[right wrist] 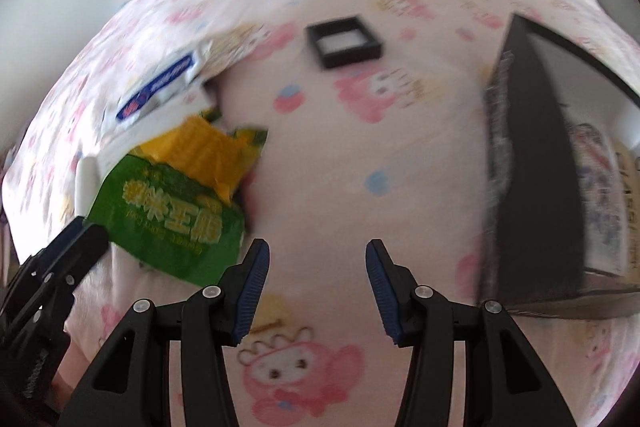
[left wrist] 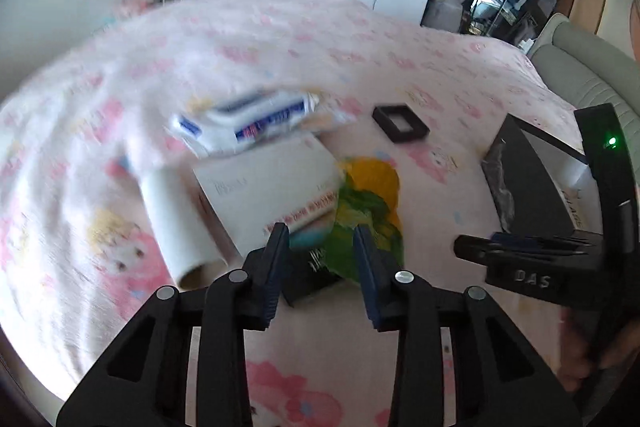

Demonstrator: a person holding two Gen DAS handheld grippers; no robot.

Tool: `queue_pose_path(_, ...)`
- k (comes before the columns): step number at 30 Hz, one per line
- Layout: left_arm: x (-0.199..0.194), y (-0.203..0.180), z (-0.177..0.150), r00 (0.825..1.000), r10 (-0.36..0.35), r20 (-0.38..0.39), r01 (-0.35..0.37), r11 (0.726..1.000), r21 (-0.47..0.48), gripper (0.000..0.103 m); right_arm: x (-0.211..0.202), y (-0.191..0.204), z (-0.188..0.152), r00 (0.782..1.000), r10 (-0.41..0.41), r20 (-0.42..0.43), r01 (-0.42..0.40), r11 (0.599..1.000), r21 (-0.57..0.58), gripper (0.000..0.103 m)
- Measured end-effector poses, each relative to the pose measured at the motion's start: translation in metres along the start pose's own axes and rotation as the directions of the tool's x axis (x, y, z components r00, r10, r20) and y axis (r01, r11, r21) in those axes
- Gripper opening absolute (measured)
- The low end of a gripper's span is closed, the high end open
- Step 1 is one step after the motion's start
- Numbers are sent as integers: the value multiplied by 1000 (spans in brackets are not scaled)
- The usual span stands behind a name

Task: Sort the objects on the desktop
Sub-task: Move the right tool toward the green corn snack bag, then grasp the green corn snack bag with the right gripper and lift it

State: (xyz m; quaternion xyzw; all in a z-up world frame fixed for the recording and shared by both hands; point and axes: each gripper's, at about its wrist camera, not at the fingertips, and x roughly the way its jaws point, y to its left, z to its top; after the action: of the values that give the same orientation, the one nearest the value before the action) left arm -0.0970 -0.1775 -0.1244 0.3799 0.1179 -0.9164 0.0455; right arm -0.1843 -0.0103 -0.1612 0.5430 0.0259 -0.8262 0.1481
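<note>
We see both claws wide and empty, left gripper (left wrist: 322, 247) over the green snack bag (left wrist: 366, 215), right gripper (right wrist: 316, 267) over bare pink sheet (right wrist: 340, 155), black tray (right wrist: 344, 41) at 12 o'clock, black box (right wrist: 536, 187) at 2.

Green-and-yellow snack bag (right wrist: 176, 203) lies crumpled on the white box (left wrist: 264, 187), beside a paper roll (left wrist: 176, 223). Blue-and-white packet (left wrist: 248, 123) farther back; small black frame (right wrist: 344, 41) flat, far right.

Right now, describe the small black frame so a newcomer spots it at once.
On the pink cartoon-print bedsheet, look past the green-and-yellow snack bag, toward the far side. The small black square frame lies flat there, alone; unlike the large black box to its right, it is low, with a pale centre.
</note>
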Motion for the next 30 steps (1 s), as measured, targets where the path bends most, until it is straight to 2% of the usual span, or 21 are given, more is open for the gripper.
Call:
queue_pose_path(3, 3, -10, 5, 997, -75, -26, 75, 997, 3, 34, -5, -5, 3, 1000, 4, 9, -4, 1000, 11, 46)
queue_pose_path(6, 16, -34, 5, 993, -100, -57, 105, 990, 92, 34, -4, -5, 0, 1000, 7, 5, -7, 1000, 20, 46)
queue_pose_path(8, 29, -44, 5, 985, -142, -98, 152, 982, 108, 34, -3, -4, -2, 1000, 8, 0, -8, 1000, 18, 46)
queue_pose_path(10, 43, -51, 7, 981, -142, -130, 158, 980, 123, 33, -3, -4, -3, 1000, 9, -5, -9, 1000, 13, 47)
queue_pose_path(13, 53, -57, 10, 986, -101, -135, 120, 982, 144, 33, -1, -4, -6, 1000, 9, -13, -9, 1000, 6, 47)
queue_pose_path(16, 49, -42, 10, 992, -70, -107, 80, 993, 87, 33, 0, -4, -9, 1000, 10, -21, -10, 1000, 0, 47)
queue_pose_path(19, 32, -9, 7, 994, -77, -81, 73, 996, -51, 33, 1, -4, -12, 1000, 11, -29, -11, 1000, -7, 47)
queue_pose_path(23, 14, 27, -3, 996, -68, -63, 56, 981, -184, 33, 8, 15, -27, 987, 127, -97, -132, 991, -39, 46)
queue_pose_path(26, 20, 38, -13, 991, -74, -114, 49, 976, -213, 33, 16, 35, -41, 969, 201, -142, -214, 974, -79, 46)
queue_pose_path(30, 36, 40, -21, 976, -132, -173, 90, 969, -230, 33, 35, 49, -37, 971, 192, -145, -207, 974, -96, 46)
